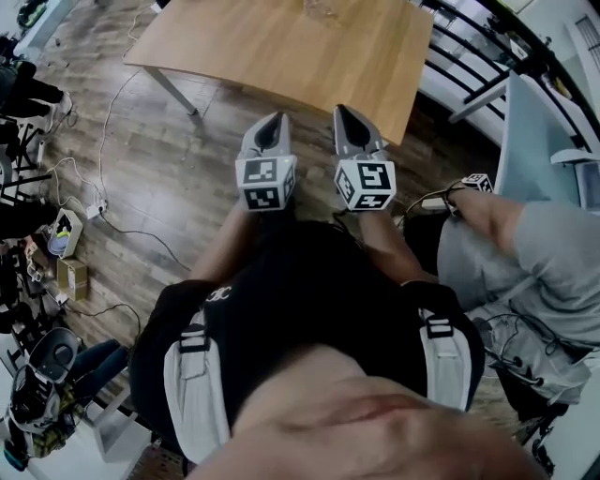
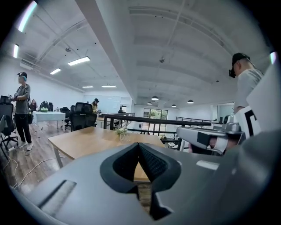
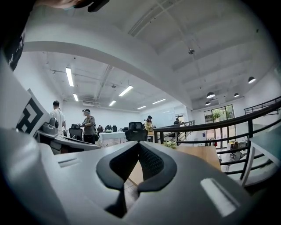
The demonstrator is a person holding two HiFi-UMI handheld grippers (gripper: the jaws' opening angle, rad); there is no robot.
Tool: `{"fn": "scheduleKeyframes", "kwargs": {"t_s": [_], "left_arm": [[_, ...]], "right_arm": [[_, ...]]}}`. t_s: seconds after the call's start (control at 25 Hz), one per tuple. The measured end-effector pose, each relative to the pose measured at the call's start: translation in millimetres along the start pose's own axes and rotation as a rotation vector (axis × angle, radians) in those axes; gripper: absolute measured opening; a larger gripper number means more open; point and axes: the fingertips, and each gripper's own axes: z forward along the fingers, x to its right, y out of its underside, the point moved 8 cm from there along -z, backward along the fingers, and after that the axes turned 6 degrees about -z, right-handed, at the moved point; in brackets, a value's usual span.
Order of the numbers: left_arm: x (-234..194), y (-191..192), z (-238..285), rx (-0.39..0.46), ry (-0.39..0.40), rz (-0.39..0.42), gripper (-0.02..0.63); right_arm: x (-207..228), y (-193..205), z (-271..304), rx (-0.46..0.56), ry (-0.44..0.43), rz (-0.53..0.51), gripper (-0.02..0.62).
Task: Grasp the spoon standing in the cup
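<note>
A wooden table [image 1: 281,47] stands ahead of me. At its far edge sits a small clear cup [image 1: 319,7], also seen as a cup [image 2: 120,132] and a cup [image 3: 170,144] with something thin standing in it; it is too small to tell a spoon. My left gripper [image 1: 274,123] and right gripper [image 1: 343,114] are held side by side close to my body, short of the table's near edge. Both are shut, tips [image 2: 139,144] [image 3: 139,144] meeting, with nothing between them.
A second person [image 1: 534,253] sits at my right with another marker cube [image 1: 476,181]. Cables and a power strip [image 1: 94,208] lie on the wood floor at left. A dark railing [image 1: 487,37] runs beyond the table's right side. Office chairs [image 2: 81,115] stand further off.
</note>
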Motion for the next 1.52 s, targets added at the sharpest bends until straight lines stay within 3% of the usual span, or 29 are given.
{"fn": "scheduleKeyframes", "kwargs": {"t_s": [0.52, 0.84, 1.08, 1.52], "left_arm": [[-42.4, -39.5, 117.8, -0.005, 0.073, 0.01, 0.012], [-97.7, -55.3, 176.0, -0.003, 0.097, 0.001, 0.012], [-129.7, -79.5, 201.1, -0.003, 0.137, -0.031, 0.012], [-157.9, -76.0, 240.7, -0.037, 0.129, -0.09, 0.012]], "right_arm": [[47.5, -1.4, 104.5, -0.021, 0.046, -0.015, 0.0], [49.6, 2.5, 177.8, -0.037, 0.065, -0.044, 0.0], [47.0, -19.8, 219.0, -0.064, 0.099, -0.082, 0.0], [64.6, -16.5, 268.7, -0.096, 0.098, -0.117, 0.0]]}}
